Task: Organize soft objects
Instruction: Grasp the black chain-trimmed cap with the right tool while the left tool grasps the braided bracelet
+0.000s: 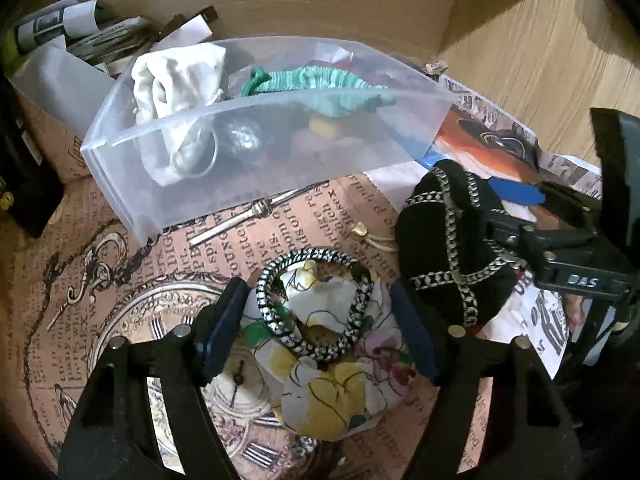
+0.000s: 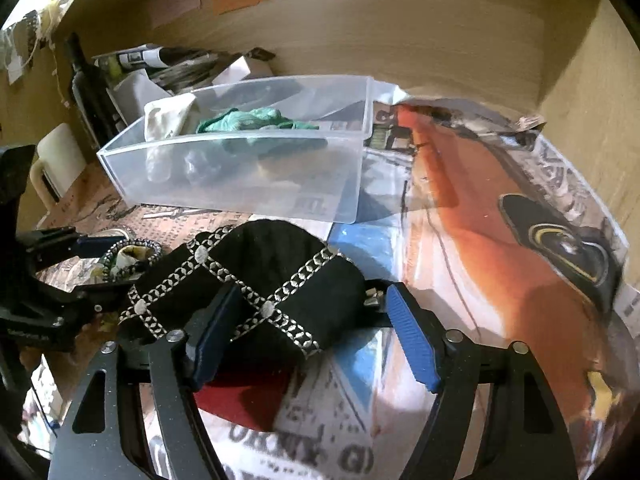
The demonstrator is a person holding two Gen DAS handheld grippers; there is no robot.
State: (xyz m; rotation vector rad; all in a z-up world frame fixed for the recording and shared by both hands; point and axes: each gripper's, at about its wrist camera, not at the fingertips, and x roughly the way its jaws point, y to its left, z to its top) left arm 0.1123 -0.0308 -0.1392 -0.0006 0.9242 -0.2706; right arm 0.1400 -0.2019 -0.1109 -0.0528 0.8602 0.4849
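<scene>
My left gripper is spread wide, its two dark blue pads standing on either side of a floral-print fabric bundle that lies on the surface. A black-and-white braided ring rests on top of that bundle. Neither pad presses the fabric; the bundle sits loosely between them, so this gripper is released.

My right gripper is also spread. A black quilted fabric pouch with a silver chain-pattern trim lies between its blue ribbed pads. The left pad is against the pouch's near edge; the right pad stands apart from the pouch. The gripper is not clenched on it.

In the left wrist view, the pouch lies just right of the floral bundle, with the right gripper's black body reaching in from the right.

A translucent rectangular plastic bin stands on the far side of both items. It contains a white cloth bundle at its left end and a green knitted fabric piece toward the middle, both rising above the rim. Further contents show dimly through the wall and cannot be identified.

The surface is covered with printed paper: a pink sheet with a clock-face motif on the left and a sheet with an orange car picture on the right. Rolled papers lie beyond the bin at far left. A wooden back panel closes the far side.
</scene>
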